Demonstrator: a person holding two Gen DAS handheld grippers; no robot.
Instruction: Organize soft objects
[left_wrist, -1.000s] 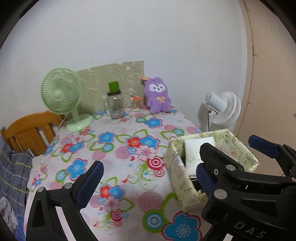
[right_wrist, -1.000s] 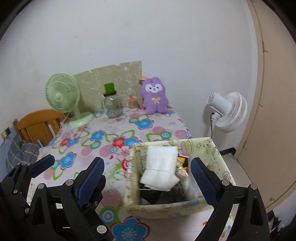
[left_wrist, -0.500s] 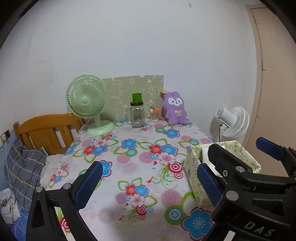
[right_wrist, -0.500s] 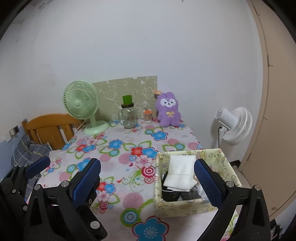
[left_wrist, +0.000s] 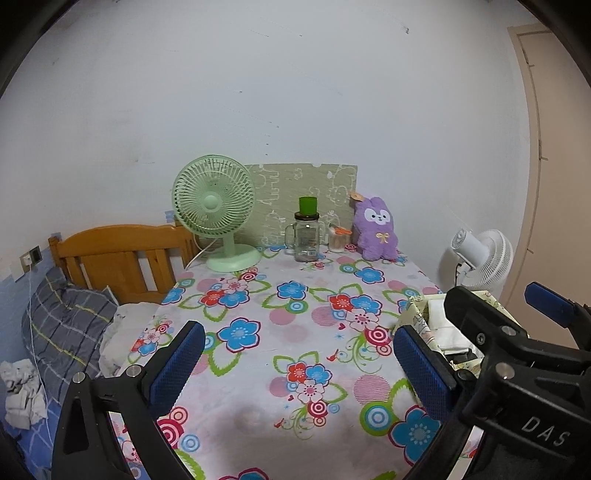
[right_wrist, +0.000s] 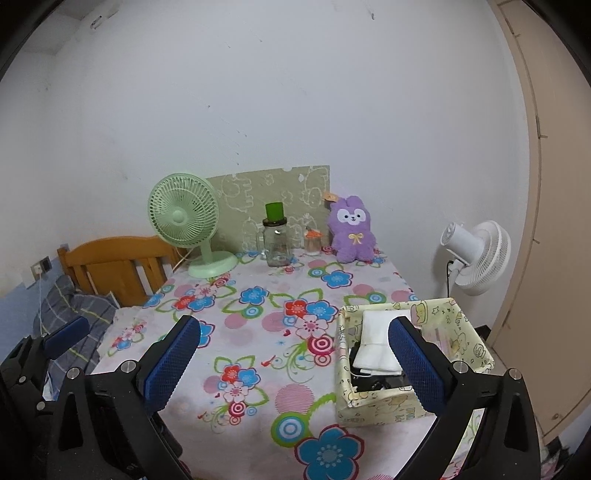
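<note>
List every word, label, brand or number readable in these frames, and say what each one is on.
"DAS": white letters on the black body of the right gripper, seen in the left wrist view.
Tag on the purple plush toy: too small to read.
Printed storage box: cartoon figures only, no legible words.
Nothing else is readable.

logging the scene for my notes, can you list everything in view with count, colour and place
plush toy: 1, purple, far end of table by the wall
storage box: 1, pale yellow print, near right of table, holds folded white cloth
desk fan: 1, mint green, far left of table
glass jar: 1, clear with green top, between desk fan and plush toy
small jar: 1, orange top, beside plush toy
tablecloth: 1, flowered
white fan: 1, right of table
bed headboard: 1, wooden, left
left gripper: black, blue pads, open, empty
right gripper: same, open, empty
</note>
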